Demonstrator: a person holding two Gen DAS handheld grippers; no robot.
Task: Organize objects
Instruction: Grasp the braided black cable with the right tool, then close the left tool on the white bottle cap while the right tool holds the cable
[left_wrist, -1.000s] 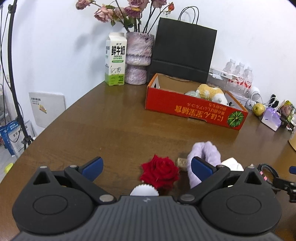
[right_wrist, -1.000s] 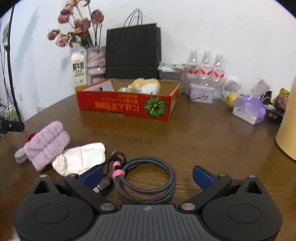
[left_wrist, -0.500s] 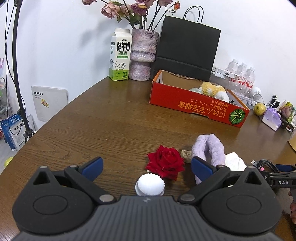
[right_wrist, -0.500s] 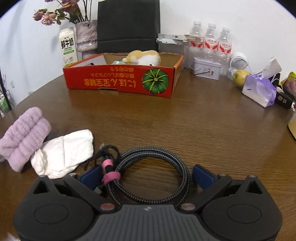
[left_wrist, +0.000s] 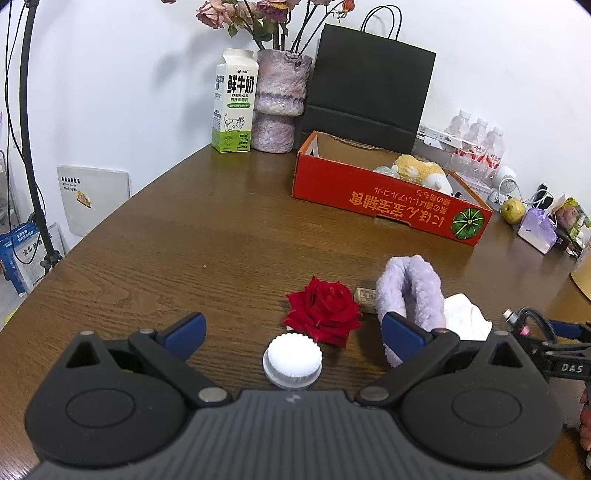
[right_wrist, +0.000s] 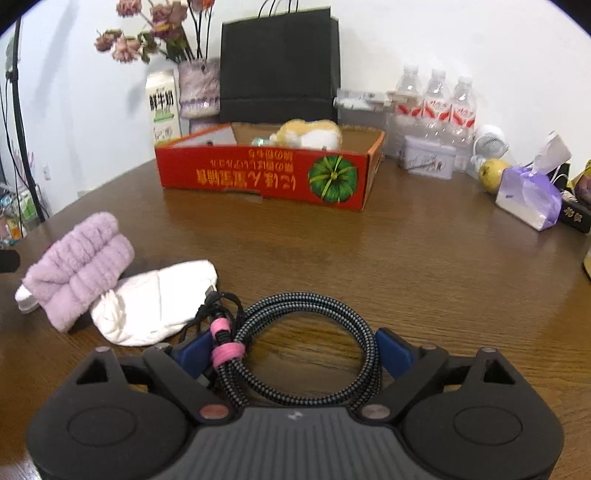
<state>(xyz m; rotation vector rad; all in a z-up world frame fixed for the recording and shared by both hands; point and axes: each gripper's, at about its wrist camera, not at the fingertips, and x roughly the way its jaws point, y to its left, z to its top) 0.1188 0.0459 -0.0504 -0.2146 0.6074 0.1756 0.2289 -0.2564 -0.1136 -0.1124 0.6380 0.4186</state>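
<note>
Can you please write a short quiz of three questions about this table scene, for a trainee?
1. True or false: the right claw has the coiled cable between its fingers.
2. Which lies nearest the left claw? A) milk carton B) white bottle cap C) black paper bag
3. Fill in: a plush toy lies in the red ____.

Key: 1 true; 2 B; 3 cardboard box.
</note>
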